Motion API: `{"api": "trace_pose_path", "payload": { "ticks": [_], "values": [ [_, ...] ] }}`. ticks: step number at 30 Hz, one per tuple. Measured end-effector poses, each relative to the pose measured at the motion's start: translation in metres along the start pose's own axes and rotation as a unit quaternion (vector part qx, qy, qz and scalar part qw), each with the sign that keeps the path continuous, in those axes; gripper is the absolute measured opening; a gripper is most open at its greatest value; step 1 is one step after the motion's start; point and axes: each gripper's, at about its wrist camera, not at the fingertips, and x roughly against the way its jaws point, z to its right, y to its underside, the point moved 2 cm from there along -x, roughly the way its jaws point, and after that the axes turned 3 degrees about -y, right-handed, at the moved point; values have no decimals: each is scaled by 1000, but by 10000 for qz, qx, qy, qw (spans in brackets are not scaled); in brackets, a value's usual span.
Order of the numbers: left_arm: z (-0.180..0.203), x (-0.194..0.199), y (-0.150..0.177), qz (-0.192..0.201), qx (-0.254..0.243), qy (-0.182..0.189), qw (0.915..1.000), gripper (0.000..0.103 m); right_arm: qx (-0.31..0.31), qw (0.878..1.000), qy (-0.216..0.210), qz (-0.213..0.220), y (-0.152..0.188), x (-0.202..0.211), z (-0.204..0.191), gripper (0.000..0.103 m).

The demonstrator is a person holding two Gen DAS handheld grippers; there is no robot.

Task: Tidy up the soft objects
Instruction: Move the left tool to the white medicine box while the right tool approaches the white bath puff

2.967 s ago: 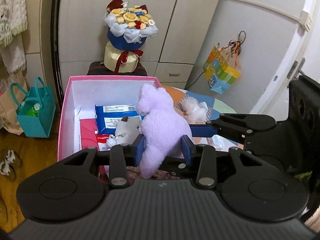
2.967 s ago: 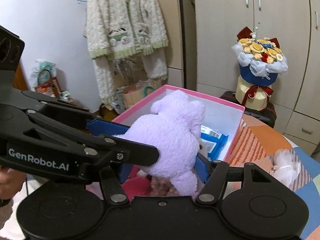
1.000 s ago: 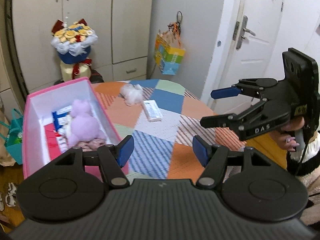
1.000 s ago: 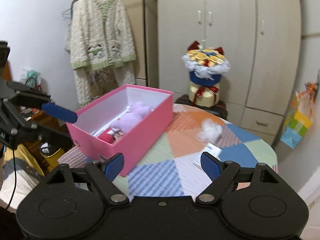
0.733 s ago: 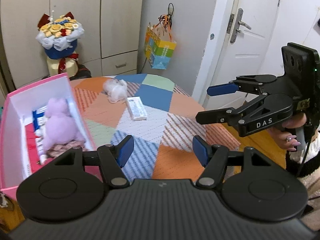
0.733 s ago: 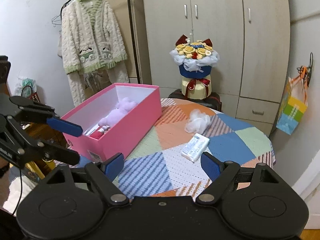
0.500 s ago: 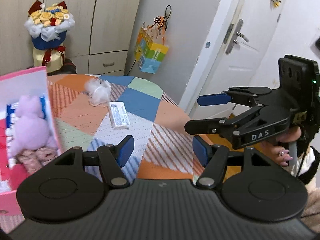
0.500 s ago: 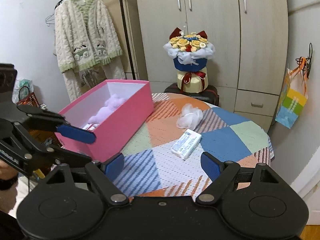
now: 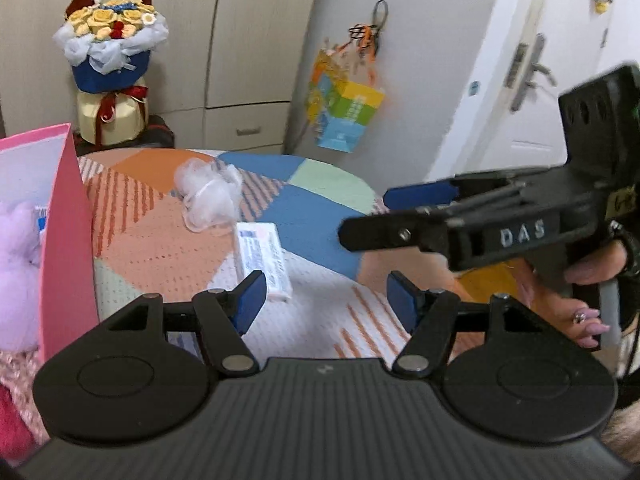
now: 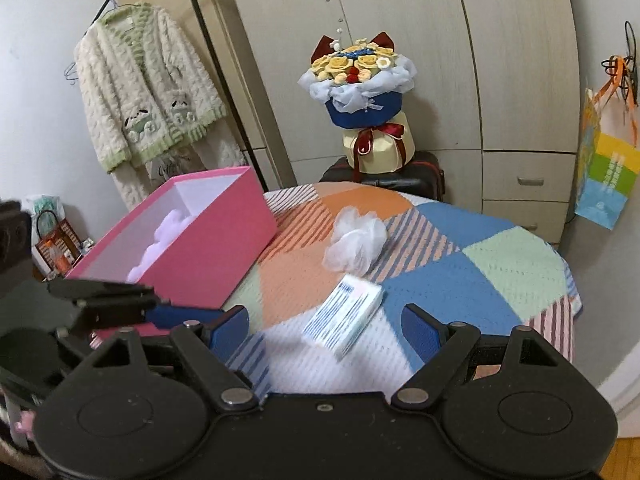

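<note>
Two grippers: both were spread wide and held nothing.
Left gripper: hung above the near part of the desk, blue pads well apart; the near end of the white packet showed just beyond its left pad.
Right gripper: stood just as wide above the near edge of the desk, with the packet lying between and beyond its pads, untouched.
Right gripper in the left view: reached in from the right, held by a hand with painted nails; how far its fingers were parted could not be told from this angle.
Purple plush toy: lay inside the pink box, only its pale top showing over the rim in the right view; in the left view it sat at the far left behind the box wall.
Pink box: stood open on the left side of the desk.
White mesh puff: rested on the patchwork cloth to the right of the box, apart from it.
White packet: lay flat just nearer than the puff.
Flower bouquet: stood upright behind the desk, before the wardrobe.
Cream cardigan: hung at far left.
</note>
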Motion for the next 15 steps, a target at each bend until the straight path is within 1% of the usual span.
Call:
{"api": "trace_pose_path", "payload": {
  "ticks": [2,3,5,7,8,10,12,15],
  "values": [
    [0,-14,-1,118,13,-85,9999,66,126,9999,46,41,-5,-13,6,87],
    [0,-21,-2,273,-4,-126,9995,67,228,9997,72,57,-8,-21,9,87],
    [-3,-33,-5,441,98,-394,9982,68,451,9988,158,142,-12,-35,12,87],
    [-4,-42,-6,566,107,-453,9973,68,679,9970,264,247,-15,-50,15,87],
    [-4,-47,-6,584,40,-552,9968,68,717,9968,225,255,-16,-56,17,87],
    [0,-55,-6,642,-148,-887,9939,69,731,9971,54,223,-22,-68,23,87],
    [3,-66,-7,603,-269,-1051,9923,70,801,9967,-97,98,-28,-82,29,87],
    [1,-81,-6,357,-221,-950,9946,70,863,9957,-314,-96,-36,-103,39,87]
  ]
}}
